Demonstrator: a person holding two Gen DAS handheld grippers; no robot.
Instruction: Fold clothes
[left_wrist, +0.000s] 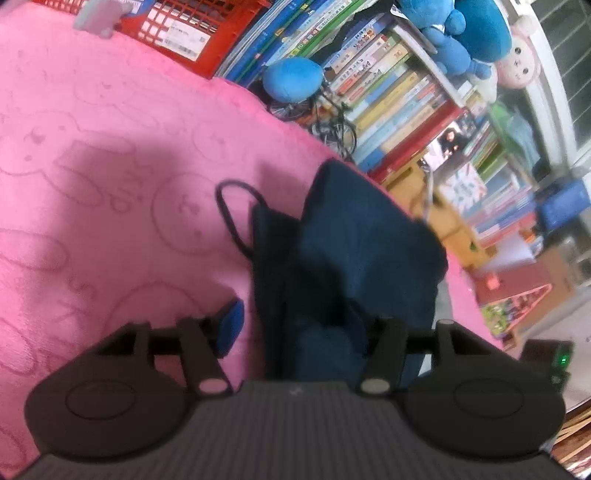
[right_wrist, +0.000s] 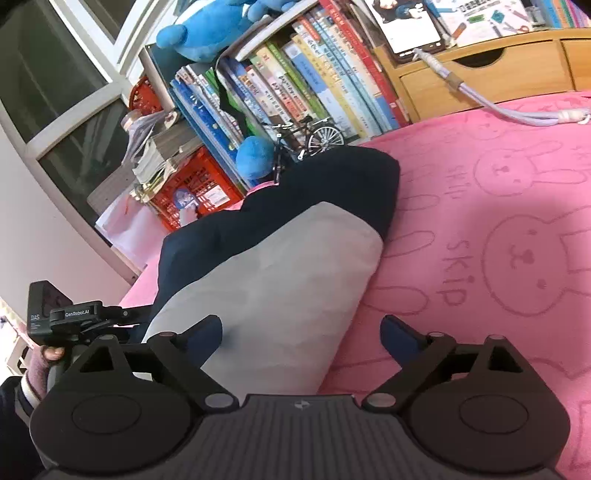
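both claws gape over the navy garment (left_wrist: 369, 236).

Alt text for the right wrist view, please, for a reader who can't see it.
The open right gripper hovers low over a folded navy and grey garment lying on a pink bunny-print blanket. Behind stand a packed bookshelf, a red crate and a blue plush toy.

Matt navy cloth garment (right_wrist: 314, 206) on plush pink blanket (right_wrist: 498, 258).
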